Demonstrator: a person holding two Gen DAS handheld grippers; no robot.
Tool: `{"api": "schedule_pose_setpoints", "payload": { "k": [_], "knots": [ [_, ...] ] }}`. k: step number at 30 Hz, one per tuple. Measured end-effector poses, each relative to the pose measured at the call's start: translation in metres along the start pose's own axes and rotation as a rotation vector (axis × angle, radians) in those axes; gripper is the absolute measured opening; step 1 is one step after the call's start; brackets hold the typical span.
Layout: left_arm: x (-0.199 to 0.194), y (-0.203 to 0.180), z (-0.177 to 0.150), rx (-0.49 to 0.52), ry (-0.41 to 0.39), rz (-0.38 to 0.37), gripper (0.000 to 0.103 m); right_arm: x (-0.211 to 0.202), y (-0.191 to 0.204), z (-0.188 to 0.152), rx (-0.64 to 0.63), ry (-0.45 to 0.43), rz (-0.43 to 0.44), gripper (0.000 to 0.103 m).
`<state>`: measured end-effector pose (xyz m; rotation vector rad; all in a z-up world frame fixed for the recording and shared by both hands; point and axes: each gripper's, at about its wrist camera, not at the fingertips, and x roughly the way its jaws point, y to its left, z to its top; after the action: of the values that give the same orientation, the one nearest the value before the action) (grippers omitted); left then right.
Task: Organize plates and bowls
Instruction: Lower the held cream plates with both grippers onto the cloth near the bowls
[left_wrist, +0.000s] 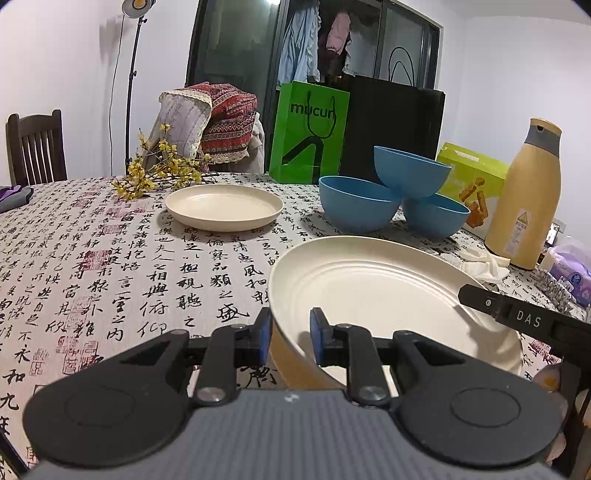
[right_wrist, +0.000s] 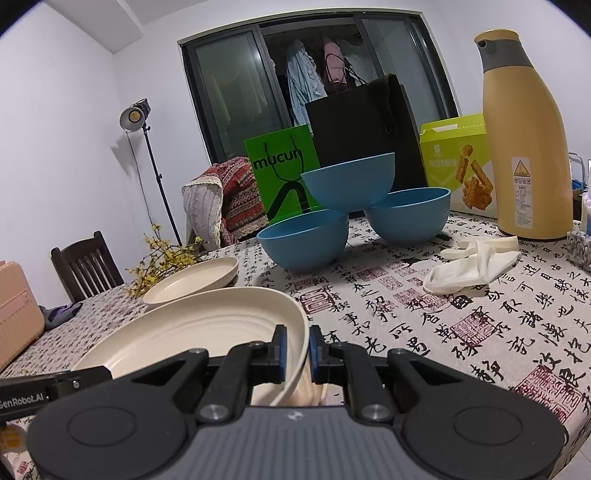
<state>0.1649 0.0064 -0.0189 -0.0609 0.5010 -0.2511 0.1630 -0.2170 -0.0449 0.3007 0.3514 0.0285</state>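
Calligraphy tablecloth (left_wrist: 110, 258) underneath, left gripper (left_wrist: 291, 336) and right gripper (right_wrist: 296, 350) both clamp the big cream plate (left_wrist: 369, 288); keep it level, lower it squarely onto the smaller plate (left_wrist: 223, 206)

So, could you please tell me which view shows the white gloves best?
The right wrist view: the gloves lie whole and unblocked on the tablecloth, in front of the flask. In the left wrist view only a crumpled part shows, behind the big plate and beside the flask.
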Motion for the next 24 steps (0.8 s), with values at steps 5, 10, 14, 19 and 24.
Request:
{"api": "schedule_pose_setpoints", "payload": {
  "k": [5, 10, 14, 19, 24],
  "knots": [
    [0.0011, 0.0005, -0.002, 0.0, 0.006, 0.0, 0.021, 0.0005, -0.0001, -0.0012, -0.004, 0.001, 0.0, 0.012],
    [0.0021, -0.0008, -0.0038, 0.011, 0.005, 0.005, 0.021, 0.001, -0.0011, -0.0034, -0.005, 0.005, 0.002, 0.012],
    [0.0034, -0.0027, -0.0056, 0.025, 0.004, 0.013, 0.021, 0.0012, -0.001, -0.0054, -0.009, 0.006, 0.001, 0.012],
    [0.0049, -0.0037, -0.0072, 0.035, 0.004, 0.018, 0.021, 0.0024, -0.0015, -0.0064, -0.013, 0.007, -0.001, 0.012],
    [0.0067, -0.0052, -0.0091, 0.049, 0.002, 0.025, 0.022, 0.0029, -0.0017, -0.0066, -0.014, 0.007, -0.002, 0.012]
  ]
}}
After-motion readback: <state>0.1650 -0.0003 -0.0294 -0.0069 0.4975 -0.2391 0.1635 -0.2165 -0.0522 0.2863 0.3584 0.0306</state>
